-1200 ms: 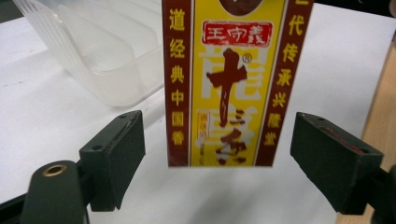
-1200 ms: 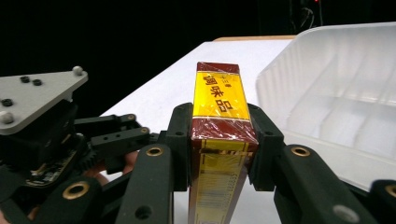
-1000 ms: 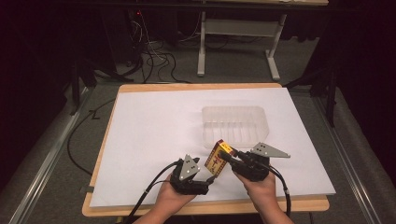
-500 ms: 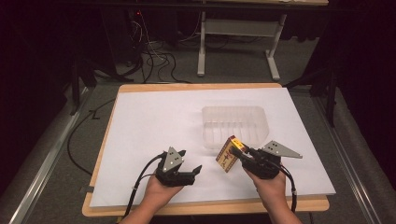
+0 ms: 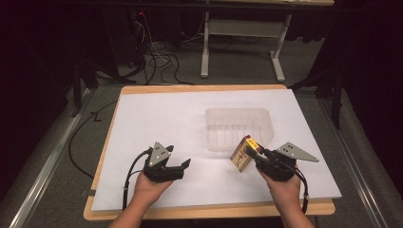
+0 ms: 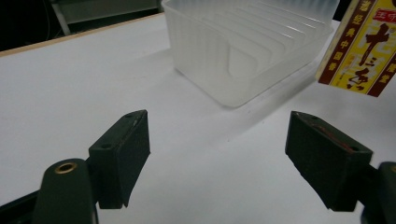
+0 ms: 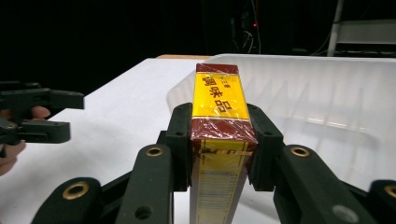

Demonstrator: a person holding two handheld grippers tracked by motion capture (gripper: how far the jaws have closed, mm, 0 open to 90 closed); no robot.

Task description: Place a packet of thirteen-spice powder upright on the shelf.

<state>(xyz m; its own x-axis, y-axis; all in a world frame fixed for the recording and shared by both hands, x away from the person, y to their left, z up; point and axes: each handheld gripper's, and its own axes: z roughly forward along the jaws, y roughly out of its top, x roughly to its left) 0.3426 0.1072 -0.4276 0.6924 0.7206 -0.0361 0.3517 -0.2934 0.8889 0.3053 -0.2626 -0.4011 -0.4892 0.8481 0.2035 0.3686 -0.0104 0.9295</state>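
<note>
My right gripper (image 7: 218, 144) clamps the box (image 7: 218, 135) alone now, lifted beside the tub's (image 5: 237, 118) near corner. The left gripper (image 5: 183, 166) has let go and drawn back — jaws wide, empty, low over the paper (image 5: 157, 114). The handover looks done; I judge the tub comes next.

A tub (image 5: 237, 128) sits on the table (image 5: 157, 114), right of centre. A box (image 5: 243, 155) is just in front of its near edge, gripped between the jaws of the right gripper (image 5: 260, 154) and raised off the table. The left gripper (image 5: 183, 166) (jaws spread, nothing between them) is well apart to the left, near the front edge.
</note>
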